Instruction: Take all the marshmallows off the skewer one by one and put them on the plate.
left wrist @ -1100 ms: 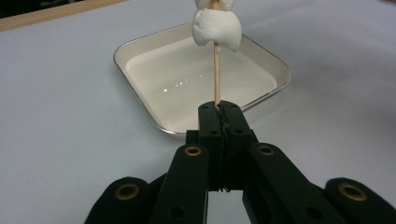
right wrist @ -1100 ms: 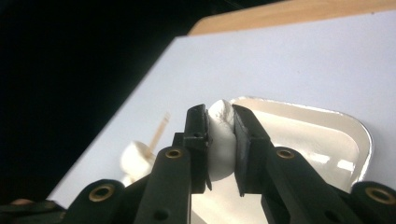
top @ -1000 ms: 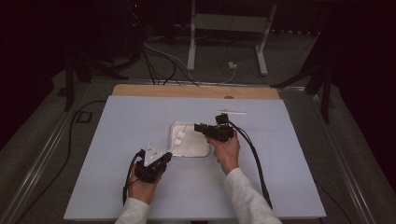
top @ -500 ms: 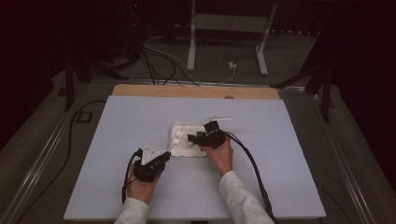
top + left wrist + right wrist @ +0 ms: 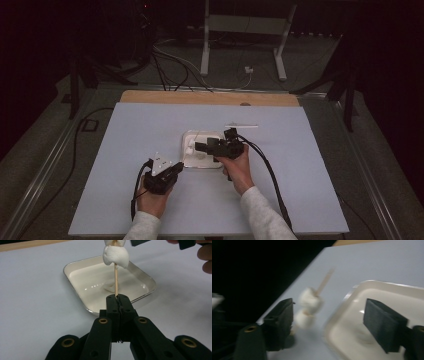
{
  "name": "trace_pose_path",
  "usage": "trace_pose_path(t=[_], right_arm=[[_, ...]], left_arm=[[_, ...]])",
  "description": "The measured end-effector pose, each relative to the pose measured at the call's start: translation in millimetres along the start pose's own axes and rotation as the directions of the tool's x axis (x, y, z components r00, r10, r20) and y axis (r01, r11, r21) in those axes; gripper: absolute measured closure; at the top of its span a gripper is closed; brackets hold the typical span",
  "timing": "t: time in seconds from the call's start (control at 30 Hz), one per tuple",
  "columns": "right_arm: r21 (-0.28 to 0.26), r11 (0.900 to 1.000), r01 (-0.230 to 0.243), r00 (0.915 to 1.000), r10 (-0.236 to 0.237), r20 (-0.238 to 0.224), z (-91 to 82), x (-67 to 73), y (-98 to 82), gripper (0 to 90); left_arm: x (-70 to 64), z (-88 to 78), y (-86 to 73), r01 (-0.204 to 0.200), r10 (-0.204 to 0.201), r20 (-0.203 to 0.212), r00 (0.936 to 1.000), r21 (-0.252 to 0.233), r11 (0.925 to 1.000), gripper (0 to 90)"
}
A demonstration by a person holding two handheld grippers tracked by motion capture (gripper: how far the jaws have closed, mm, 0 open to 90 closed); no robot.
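Centrally, white tray (image 5: pixel 75 271) near-empty, left claw (image 5: pixel 117 298) gripping marshmallow skewer (image 5: pixel 115 277), right claw (image 5: pixel 329 322) opening, empty.

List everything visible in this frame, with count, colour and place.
Marshmallows: two, white, threaded on the skewer above the tray.
Skewer: one, light wood, upright in the left gripper's jaws.
Spare stick: one, pale, on the mat behind the tray.
Tray: one, white, mid-mat.
Mat: one, pale blue, covering the table.
Table: one, wooden edge at the far side.
Left gripper: black, shut on the skewer.
Right gripper: black, jaws just opening, nothing between the pads, over the tray.
Hands, sleeves: two, white sleeves, bottom edge.
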State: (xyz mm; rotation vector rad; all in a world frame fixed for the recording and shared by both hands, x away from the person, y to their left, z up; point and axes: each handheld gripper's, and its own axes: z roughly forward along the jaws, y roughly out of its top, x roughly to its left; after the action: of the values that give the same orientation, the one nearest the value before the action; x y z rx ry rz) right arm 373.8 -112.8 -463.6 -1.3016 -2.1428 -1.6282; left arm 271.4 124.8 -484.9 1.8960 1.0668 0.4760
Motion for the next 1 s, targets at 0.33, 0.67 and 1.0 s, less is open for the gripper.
trace_pose_path(t=[0.33, 0.67, 1.0], right_arm=[[0.041, 0.996, -0.082, 0.9941, 0.084, -0.069, 13.3, 1.3, -3.1, 58.3], [0.021, 0.997, -0.071, 0.9944, 0.073, -0.077, 12.1, 6.0, -1.6, 76.3], [-0.004, 0.997, -0.072, 0.9968, 0.072, -0.034, 4.2, 3.1, 4.1, 77.8]], left_arm=[[-2.8, 0.6, 1.0, -0.007, 0.008, 0.052, 0.9986, -0.026, 0.9996, 90.0], [-3.8, 2.2, 1.1, -0.020, 0.020, 0.016, 0.9997, -0.008, 0.9998, 90.0], [-6.5, 2.6, 1.2, -0.073, 0.073, -0.003, 0.9973, 0.007, 0.9973, 90.0]])
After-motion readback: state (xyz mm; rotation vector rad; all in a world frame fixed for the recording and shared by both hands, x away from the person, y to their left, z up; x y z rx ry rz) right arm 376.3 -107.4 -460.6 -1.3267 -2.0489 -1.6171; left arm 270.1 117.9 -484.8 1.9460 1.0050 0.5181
